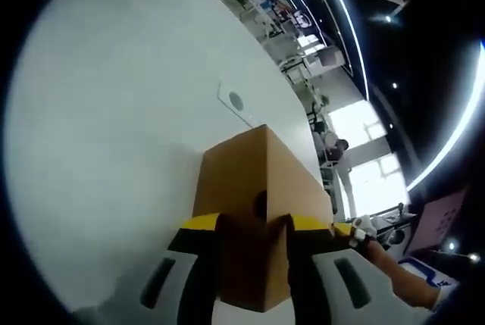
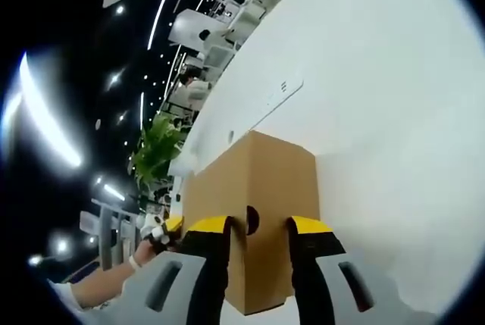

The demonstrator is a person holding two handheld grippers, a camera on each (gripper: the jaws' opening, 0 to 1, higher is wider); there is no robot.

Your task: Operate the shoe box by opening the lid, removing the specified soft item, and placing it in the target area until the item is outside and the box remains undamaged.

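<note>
Left gripper (image 1: 255,228): two black jaws with yellow caps at the tips, each on a pale grey body with a dark oblong slot, straddling the near corner of the cardboard box (image 1: 254,181). Right gripper (image 2: 258,228): same build, black jaws, yellow tips, grey bodies with dark slots, either side of the box's round hole. Beside the box in the right gripper view, a hand (image 2: 155,235) in a white-and-black glove with a white sleeve cuff further back.

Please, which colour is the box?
Plain brown cardboard; the box shows best in the right gripper view.
</note>
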